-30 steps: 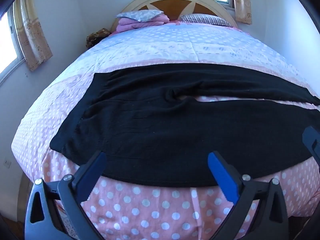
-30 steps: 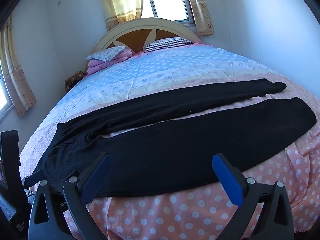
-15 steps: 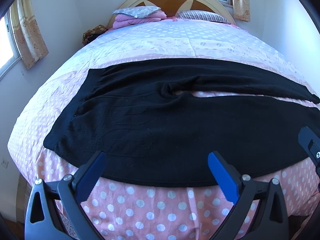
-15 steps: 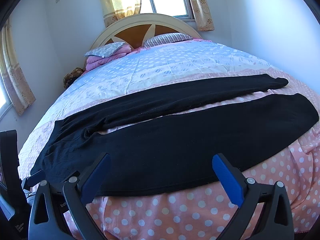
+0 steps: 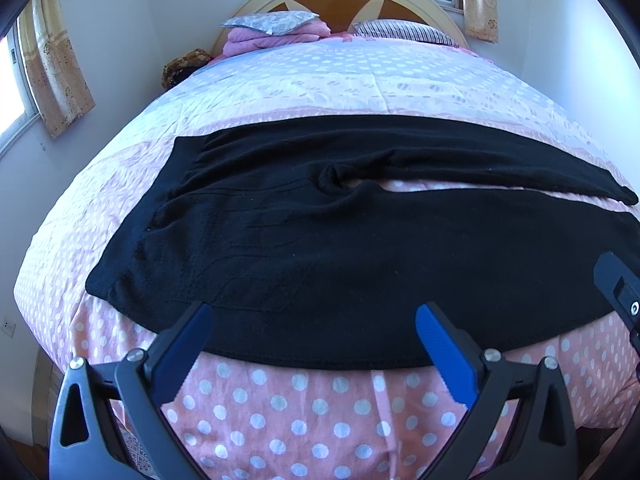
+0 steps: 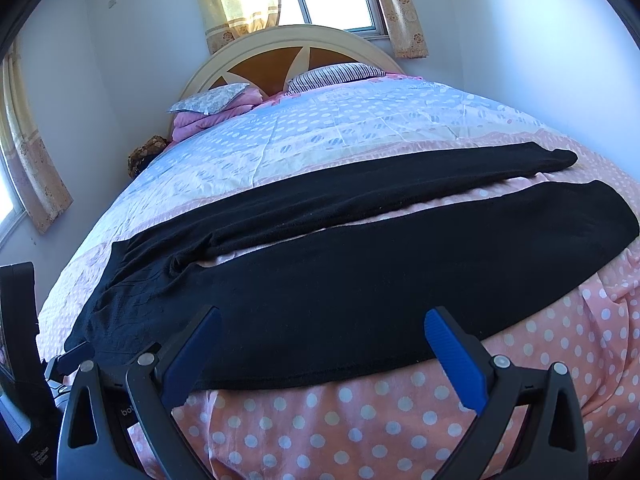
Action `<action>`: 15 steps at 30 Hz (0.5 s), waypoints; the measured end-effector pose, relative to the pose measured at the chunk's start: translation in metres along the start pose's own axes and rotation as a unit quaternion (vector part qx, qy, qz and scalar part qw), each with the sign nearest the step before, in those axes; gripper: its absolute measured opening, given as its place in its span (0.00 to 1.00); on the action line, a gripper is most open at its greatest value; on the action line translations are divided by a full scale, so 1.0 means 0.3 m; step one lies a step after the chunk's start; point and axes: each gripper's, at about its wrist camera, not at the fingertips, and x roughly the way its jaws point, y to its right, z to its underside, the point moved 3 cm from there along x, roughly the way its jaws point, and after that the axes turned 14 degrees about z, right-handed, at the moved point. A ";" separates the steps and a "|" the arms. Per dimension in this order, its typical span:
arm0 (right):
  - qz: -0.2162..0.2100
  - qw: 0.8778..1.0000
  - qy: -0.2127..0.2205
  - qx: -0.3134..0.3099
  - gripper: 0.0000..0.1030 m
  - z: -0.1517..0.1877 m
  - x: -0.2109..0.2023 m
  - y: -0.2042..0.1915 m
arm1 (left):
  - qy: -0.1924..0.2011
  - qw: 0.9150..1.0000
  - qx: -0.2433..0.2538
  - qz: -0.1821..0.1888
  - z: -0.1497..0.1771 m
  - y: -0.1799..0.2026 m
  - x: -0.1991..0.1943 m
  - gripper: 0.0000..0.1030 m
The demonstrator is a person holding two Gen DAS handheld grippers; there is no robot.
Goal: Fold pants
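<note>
Left hand-held gripper (image 5: 310,334) and right hand-held gripper (image 6: 322,334) both gape wide, holding nothing, poised at the near edge of the black pants (image 5: 360,248) spread flat across the bed (image 5: 360,92), legs apart: no fold begun, all folding remains.
</note>
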 end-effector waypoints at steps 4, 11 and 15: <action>-0.001 1.000 0.000 0.000 0.99 0.001 -0.001 0.003 | 0.002 1.000 0.000 0.000 -0.001 -0.002 -0.007 1.00; -0.002 1.000 -0.002 0.002 0.99 0.003 -0.006 0.001 | 0.000 1.000 -0.003 0.002 0.000 -0.003 -0.011 1.00; -0.003 1.000 -0.001 0.000 0.99 0.004 -0.011 -0.001 | 0.001 1.000 -0.002 0.003 -0.002 -0.003 -0.014 1.00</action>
